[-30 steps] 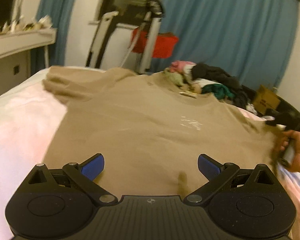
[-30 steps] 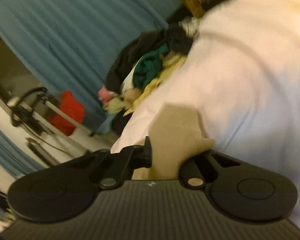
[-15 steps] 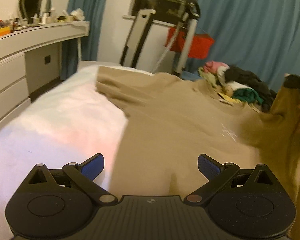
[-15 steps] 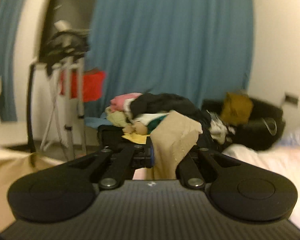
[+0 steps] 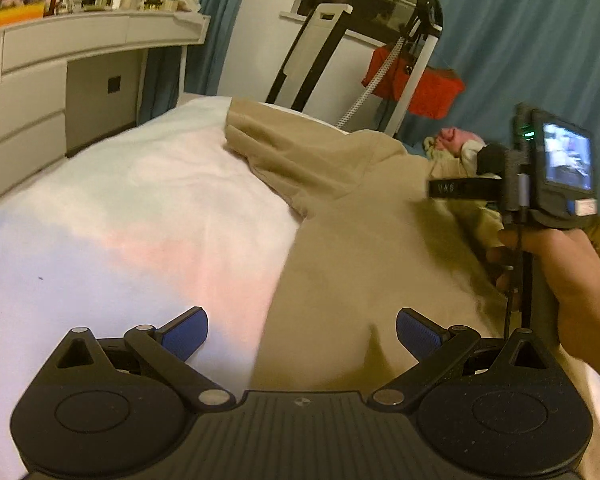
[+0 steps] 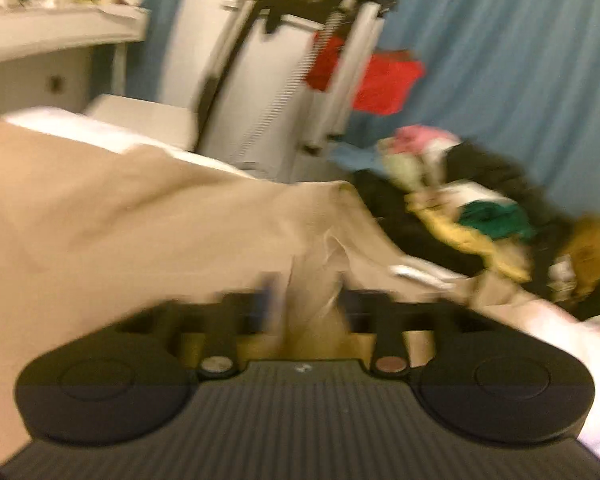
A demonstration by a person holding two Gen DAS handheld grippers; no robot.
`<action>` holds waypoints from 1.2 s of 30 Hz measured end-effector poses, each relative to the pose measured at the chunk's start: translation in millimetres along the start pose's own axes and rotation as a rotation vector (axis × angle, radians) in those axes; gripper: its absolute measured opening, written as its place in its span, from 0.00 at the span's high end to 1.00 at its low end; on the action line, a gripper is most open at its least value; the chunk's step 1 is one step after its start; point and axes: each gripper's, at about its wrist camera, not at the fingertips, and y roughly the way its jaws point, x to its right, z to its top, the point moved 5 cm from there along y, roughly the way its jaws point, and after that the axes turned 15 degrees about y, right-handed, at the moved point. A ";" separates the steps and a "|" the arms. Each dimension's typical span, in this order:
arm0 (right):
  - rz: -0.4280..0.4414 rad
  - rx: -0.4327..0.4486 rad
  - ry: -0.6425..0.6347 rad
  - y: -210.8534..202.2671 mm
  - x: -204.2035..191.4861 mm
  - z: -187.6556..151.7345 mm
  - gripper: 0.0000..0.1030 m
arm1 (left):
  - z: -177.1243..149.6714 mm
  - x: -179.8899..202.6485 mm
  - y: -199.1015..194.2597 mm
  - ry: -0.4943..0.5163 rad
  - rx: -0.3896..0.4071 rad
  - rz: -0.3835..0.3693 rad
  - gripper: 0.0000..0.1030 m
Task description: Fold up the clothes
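A tan sweatshirt [image 5: 352, 264] lies spread on the white bed [image 5: 132, 216], one sleeve stretched toward the far left. My left gripper [image 5: 302, 336] is open and empty, low over the shirt's near hem. My right gripper [image 6: 306, 304] is shut on a bunched edge of the tan sweatshirt [image 6: 140, 220], which it holds lifted over the shirt's body. The right gripper also shows in the left wrist view [image 5: 460, 190] at the right, held by a hand, with cloth hanging from it.
A pile of mixed clothes [image 6: 472, 200] lies beyond the bed at the right. A white dresser [image 5: 60, 80] stands at the left. A stand with a red bag [image 5: 412, 80] and blue curtains are behind the bed.
My right gripper has carried the shirt's right edge up and leftward over the body. My left gripper has shifted left; more bare sheet shows under it.
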 end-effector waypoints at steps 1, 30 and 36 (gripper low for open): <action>0.020 0.016 0.019 -10.0 0.0 4.5 0.04 | 0.2 2.7 -0.1 0.009 0.003 -0.001 0.01; 0.011 0.129 0.673 -410.8 212.3 -161.4 0.04 | -44.2 123.1 -102.3 0.304 -0.032 -0.157 0.05; -0.031 0.200 0.788 -425.8 266.3 -170.2 0.04 | -71.5 200.1 -124.5 0.343 -0.108 -0.303 0.18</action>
